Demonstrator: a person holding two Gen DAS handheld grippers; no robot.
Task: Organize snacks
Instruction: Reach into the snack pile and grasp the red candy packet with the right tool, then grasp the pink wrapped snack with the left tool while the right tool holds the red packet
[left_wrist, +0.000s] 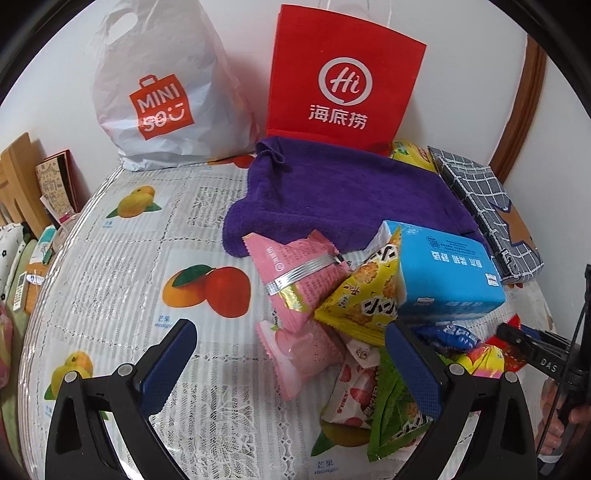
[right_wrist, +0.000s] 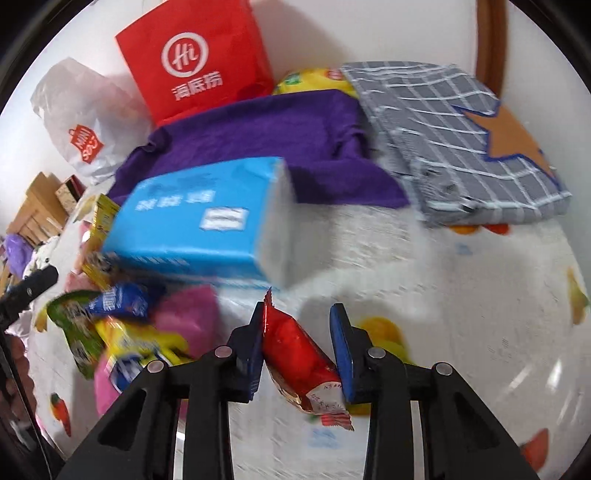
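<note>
A heap of snack packets lies on the fruit-print tablecloth (left_wrist: 122, 280). In it are a pink packet (left_wrist: 295, 273), a yellow packet (left_wrist: 365, 295), a second pink packet (left_wrist: 303, 350), a strawberry-print packet (left_wrist: 354, 395) and a green packet (left_wrist: 395, 406). A blue box (left_wrist: 447, 273) rests against the heap. My left gripper (left_wrist: 290, 328) stands wide open just above the pink packets, touching none. My right gripper (right_wrist: 298, 308) is shut on a red snack packet (right_wrist: 295, 350), held slantwise between its pads. The left wrist view shows that red packet (left_wrist: 513, 354) at the right edge.
A purple towel (left_wrist: 343, 192) lies behind the heap. A red paper bag (left_wrist: 343, 74) and a white plastic bag (left_wrist: 159, 92) stand against the wall. A grey checked pouch (right_wrist: 461, 147) lies at the right. Bare tablecloth (right_wrist: 461, 295) spreads ahead of my right gripper.
</note>
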